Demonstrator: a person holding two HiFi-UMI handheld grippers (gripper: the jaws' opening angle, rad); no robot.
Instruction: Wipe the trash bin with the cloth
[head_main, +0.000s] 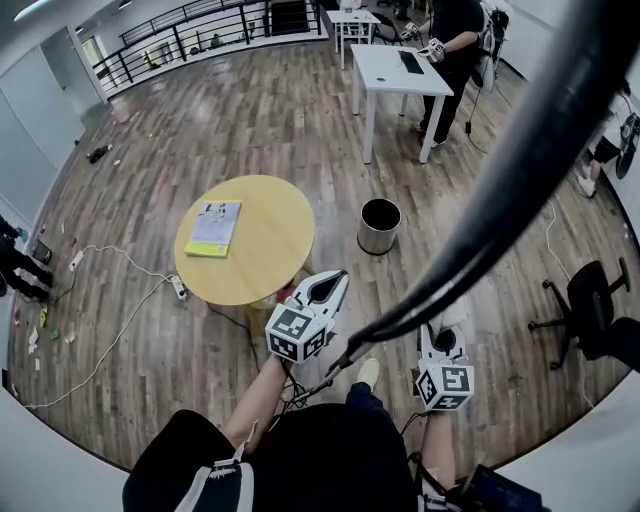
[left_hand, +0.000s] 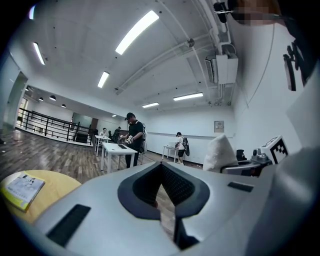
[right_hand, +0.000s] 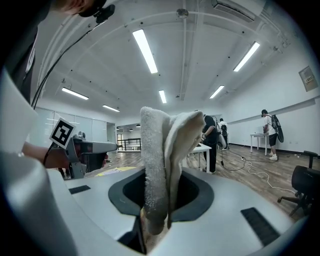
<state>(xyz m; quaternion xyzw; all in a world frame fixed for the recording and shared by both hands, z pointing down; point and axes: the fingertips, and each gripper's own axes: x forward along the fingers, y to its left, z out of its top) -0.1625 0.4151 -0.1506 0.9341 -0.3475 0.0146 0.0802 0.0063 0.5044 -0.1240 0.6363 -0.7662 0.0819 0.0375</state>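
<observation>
- My right gripper (right_hand: 156, 220): jaws clamped on the folded cloth (right_hand: 162, 150); soft, limp, light; I judge this bunched hold suits wiping
- My left gripper (left_hand: 165, 210): jaws together, nothing between
- Trash bin (head_main: 379, 226): on the floor beside the round table (head_main: 262, 215), well apart from me; probably light, may slide; steady it at the rim

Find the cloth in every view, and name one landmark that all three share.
Head view: cloth, lower right, just under the black cable.
Left gripper view: cloth, a white lump right of centre.
Right gripper view: cloth, centre, clamped upright between the jaws.
Shared landmark: round yellow table.
</observation>
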